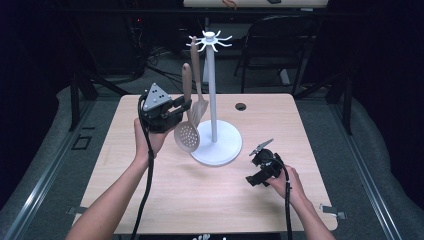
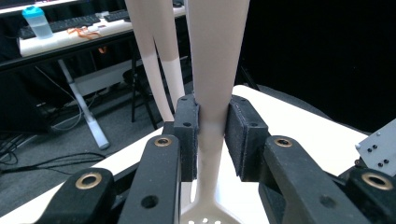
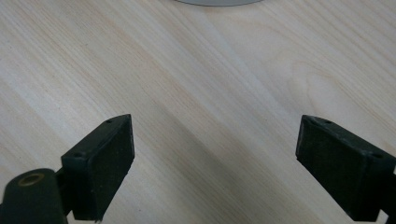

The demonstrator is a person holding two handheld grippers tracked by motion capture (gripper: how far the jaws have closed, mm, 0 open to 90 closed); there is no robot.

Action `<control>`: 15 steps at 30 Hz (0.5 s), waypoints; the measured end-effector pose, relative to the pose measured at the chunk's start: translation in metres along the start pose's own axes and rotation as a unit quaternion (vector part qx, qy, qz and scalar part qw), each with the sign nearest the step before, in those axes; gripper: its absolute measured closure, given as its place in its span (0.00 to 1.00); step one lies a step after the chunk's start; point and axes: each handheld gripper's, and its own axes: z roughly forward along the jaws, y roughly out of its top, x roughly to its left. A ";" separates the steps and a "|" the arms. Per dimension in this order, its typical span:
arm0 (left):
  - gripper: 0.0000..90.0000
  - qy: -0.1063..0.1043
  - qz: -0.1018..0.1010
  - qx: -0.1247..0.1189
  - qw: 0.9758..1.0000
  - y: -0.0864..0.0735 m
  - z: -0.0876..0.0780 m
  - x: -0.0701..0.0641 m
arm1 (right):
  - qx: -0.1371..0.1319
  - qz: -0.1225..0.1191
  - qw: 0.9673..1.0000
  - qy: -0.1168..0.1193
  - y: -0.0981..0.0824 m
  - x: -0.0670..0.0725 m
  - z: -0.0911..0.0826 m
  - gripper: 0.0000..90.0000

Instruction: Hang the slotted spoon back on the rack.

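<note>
Centre frame: white hook stand on the table, a spatula hanging between its pole and the slotted spoon. Spoon axis near vertical, handle up, bowl down (just off the stand base). Left gripper clamps its handle; right gripper gapes empty, lower right.

**Slotted spoon held upright beside rack**

The beige slotted spoon stands nearly vertical, handle up, its round perforated bowl at the bottom, clear of the table. Its handle is clamped at mid-length. A second beige utensil hangs just behind it from the white hook rack.
</note>
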 end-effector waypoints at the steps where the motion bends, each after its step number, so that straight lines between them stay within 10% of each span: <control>1: 0.83 -0.003 -0.002 0.002 1.000 0.001 0.001 0.001 | 0.000 0.000 1.000 -0.001 0.000 0.000 0.000 0.13; 15: 0.83 -0.015 -0.010 0.005 1.000 0.026 0.018 0.007 | -0.004 0.000 1.000 0.001 0.000 -0.001 0.000 0.13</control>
